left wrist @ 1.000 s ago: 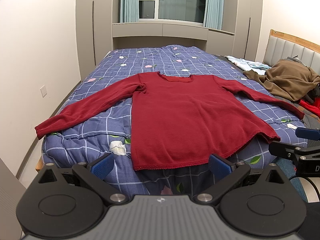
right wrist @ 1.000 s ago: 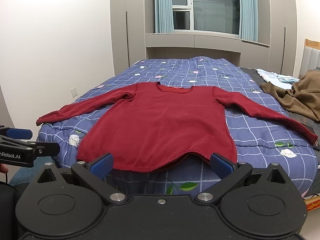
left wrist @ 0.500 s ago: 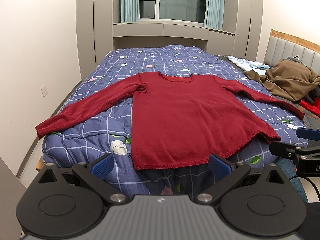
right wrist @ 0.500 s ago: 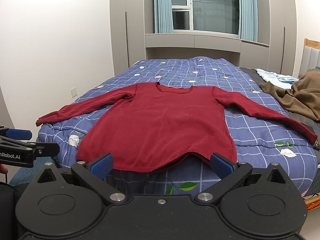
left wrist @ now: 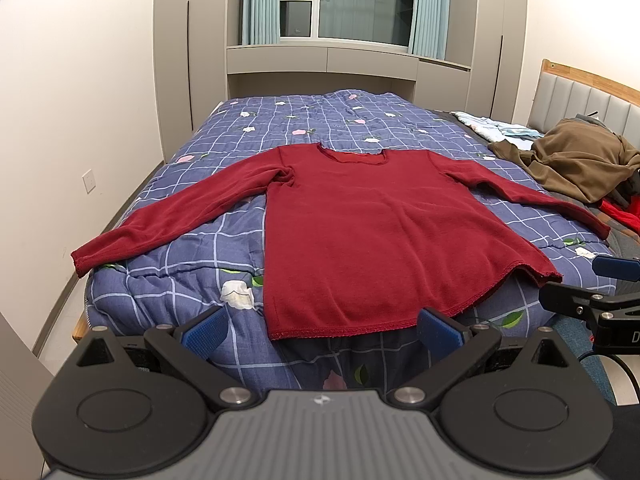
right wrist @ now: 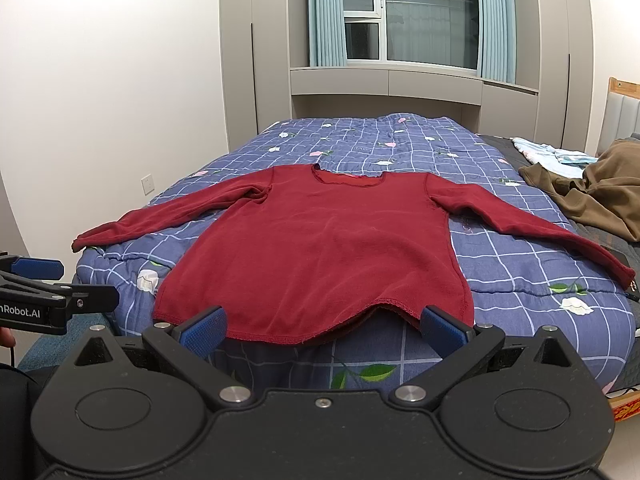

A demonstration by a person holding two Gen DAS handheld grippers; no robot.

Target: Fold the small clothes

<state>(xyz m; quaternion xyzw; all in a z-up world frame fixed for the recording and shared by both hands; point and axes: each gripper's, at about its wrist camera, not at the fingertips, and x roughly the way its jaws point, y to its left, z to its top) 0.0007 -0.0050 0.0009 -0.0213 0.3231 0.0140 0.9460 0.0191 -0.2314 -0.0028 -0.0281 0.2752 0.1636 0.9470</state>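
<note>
A dark red long-sleeved top (left wrist: 360,232) lies flat on the bed, front up, both sleeves spread out, hem at the near edge. It also shows in the right wrist view (right wrist: 332,248). My left gripper (left wrist: 322,330) is open and empty, just short of the hem's left part. My right gripper (right wrist: 324,328) is open and empty, in front of the hem's middle. The right gripper shows at the right edge of the left wrist view (left wrist: 592,296); the left gripper shows at the left edge of the right wrist view (right wrist: 44,292).
The bed has a blue checked floral quilt (left wrist: 192,248). A brown garment (left wrist: 576,164) and light blue clothes (left wrist: 492,128) lie by the headboard on the right. A white wall runs along the left; wardrobes and a window stand behind the bed.
</note>
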